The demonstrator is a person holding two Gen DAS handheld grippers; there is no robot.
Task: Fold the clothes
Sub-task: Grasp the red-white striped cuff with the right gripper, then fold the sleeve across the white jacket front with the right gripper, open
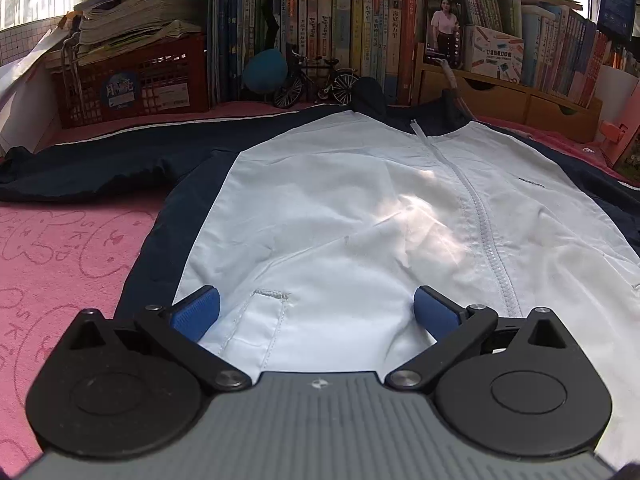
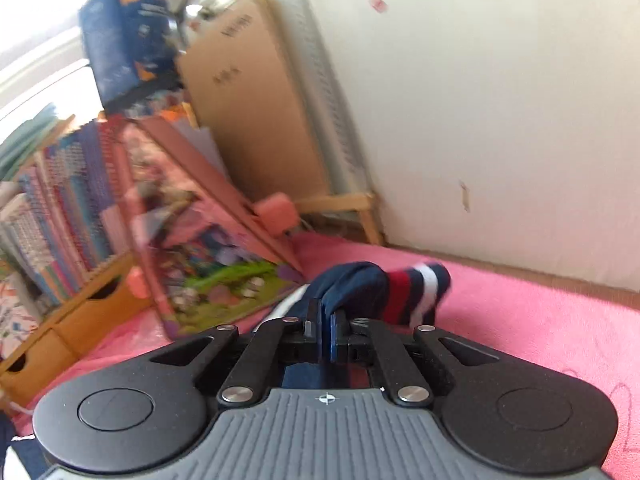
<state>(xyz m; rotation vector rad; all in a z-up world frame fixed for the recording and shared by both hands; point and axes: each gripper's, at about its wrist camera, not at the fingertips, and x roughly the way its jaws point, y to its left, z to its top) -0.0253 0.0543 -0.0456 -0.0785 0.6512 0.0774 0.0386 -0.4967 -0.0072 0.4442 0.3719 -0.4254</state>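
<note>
Lying zipped and face up on the pink blanket [image 1: 60,260], your jacket [image 1: 360,208] looks thin, limp and slippery, so grip seams or cuffs: left gripper [image 1: 316,312] hovers spread over the hem, right gripper [image 2: 326,330] pinches the striped cuff [image 2: 412,292].

You can see a pink blanket [image 1: 60,248], a red crate [image 1: 136,80] of papers, a toy bike [image 1: 316,82], books [image 1: 360,28] and a brown box [image 2: 248,92].
</note>
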